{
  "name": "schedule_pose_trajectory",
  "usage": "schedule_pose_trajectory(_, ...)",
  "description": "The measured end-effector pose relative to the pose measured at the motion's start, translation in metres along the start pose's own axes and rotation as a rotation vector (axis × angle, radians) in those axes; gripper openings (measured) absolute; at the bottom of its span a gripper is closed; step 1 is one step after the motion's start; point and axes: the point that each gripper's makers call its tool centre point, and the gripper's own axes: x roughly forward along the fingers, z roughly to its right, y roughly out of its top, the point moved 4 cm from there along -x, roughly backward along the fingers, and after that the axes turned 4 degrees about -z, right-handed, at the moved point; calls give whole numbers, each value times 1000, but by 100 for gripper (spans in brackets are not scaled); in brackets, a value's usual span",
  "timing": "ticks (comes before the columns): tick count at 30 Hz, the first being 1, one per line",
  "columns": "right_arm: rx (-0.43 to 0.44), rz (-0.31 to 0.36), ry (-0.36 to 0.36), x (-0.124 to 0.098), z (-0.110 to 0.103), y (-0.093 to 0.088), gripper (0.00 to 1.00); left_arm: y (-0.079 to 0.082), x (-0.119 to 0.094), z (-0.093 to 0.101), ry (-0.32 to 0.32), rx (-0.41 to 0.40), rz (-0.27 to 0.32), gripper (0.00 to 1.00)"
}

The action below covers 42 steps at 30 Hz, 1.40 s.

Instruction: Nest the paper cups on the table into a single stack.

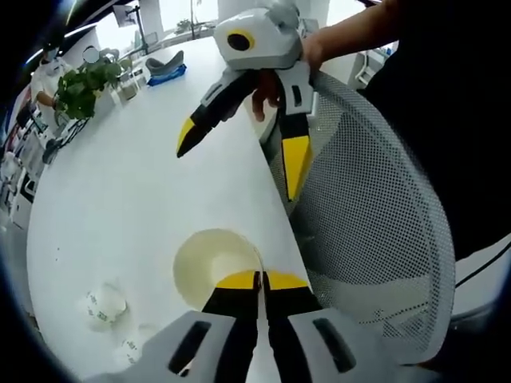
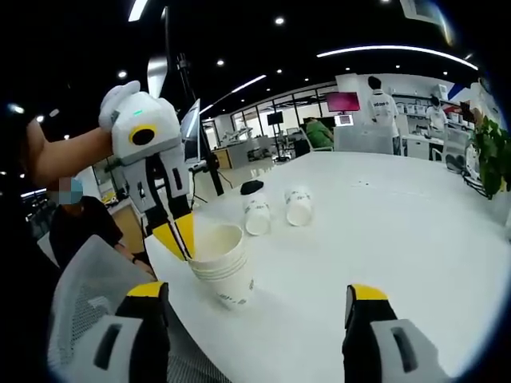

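left claw (image 2: 180,233) pinched on cup stack (image 2: 223,271) rim

We see the left white-and-grey gripper w/ yellow-tipped black jaws (image 2: 180,233), jaws pinched together, pointing down, held by a bare forearm (image 2: 60,155). The right gripper, same build (image 1: 239,163), has jaws spread wide apart; a bare hand (image 1: 267,100) grips it from behind.
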Motion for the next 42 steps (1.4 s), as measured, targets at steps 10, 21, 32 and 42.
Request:
schedule_pose_trajectory(10,-1,-11,2,1,0,-2,91,0,0,-1,-5,-2,13,0)
schedule_pose_trajectory(21,-9,-25,5,2,-2,-3,91,0,-2,0,-9,-3,23,0)
schedule_pose_trajectory(32,-9,-26,5,2,-1,-4,91,1,-1,1,-16,-7,34,0)
schedule_pose_trajectory(42,-20,-2,3,1,-2,0,92,6,-10,-3,11,-64,129,5)
